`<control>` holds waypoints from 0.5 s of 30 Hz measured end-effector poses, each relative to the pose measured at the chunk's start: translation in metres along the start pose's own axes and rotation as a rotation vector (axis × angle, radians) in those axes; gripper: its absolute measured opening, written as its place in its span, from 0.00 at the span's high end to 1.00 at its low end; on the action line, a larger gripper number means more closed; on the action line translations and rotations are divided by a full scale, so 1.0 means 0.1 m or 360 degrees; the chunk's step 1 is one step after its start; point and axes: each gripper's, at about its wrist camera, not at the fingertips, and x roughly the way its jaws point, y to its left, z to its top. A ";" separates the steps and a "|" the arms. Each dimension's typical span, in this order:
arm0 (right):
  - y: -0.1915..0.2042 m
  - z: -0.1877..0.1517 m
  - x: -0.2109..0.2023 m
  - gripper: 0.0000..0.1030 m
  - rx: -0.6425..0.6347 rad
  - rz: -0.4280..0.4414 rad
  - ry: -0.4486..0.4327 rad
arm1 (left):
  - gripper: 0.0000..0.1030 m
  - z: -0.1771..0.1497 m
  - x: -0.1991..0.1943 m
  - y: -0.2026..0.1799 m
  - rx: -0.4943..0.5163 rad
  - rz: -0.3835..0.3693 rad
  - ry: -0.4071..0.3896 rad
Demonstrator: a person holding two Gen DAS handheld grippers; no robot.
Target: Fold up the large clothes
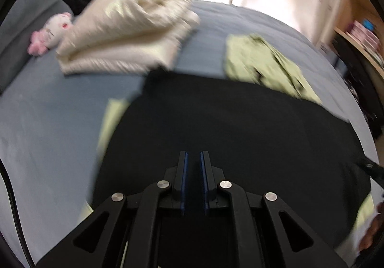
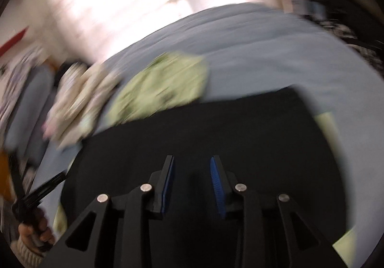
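A large black garment (image 1: pixel 228 124) lies spread flat on the blue-grey bed (image 1: pixel 48 128), with a pale green cloth (image 1: pixel 111 114) showing under its edges. My left gripper (image 1: pixel 193 154) hovers over the near part of the black garment, its blue-padded jaws a narrow gap apart and holding nothing. My right gripper (image 2: pixel 192 158) is over the same black garment (image 2: pixel 240 128), jaws wider apart and empty. The left gripper's handle and the person's hand (image 2: pixel 33 224) show at the lower left of the right wrist view. Both views are blurred by motion.
A folded cream blanket stack (image 1: pixel 127 25) and a pink-white plush toy (image 1: pixel 51 32) sit at the far left of the bed. A crumpled green garment (image 1: pixel 264 64) lies beyond the black one. Curtains and a bright window are behind; wooden shelves (image 1: pixel 360 35) at right.
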 end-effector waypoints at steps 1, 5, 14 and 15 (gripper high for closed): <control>0.21 -0.13 0.07 0.70 -0.0070 0.0042 0.0047 | 0.92 -0.10 0.01 -0.08 0.0024 0.0000 0.0022; 0.45 -0.42 0.25 0.70 -0.0211 0.0022 0.0161 | 0.92 -0.40 0.18 -0.16 0.0087 0.0095 0.0098; -0.88 -0.54 -0.25 0.73 0.0024 -0.0614 0.0095 | 0.89 -0.56 0.04 0.38 -0.0029 0.0134 0.0090; -1.04 -0.55 -0.31 0.73 0.0098 -0.0588 0.0084 | 0.89 -0.58 0.02 0.38 -0.0019 0.0142 0.0084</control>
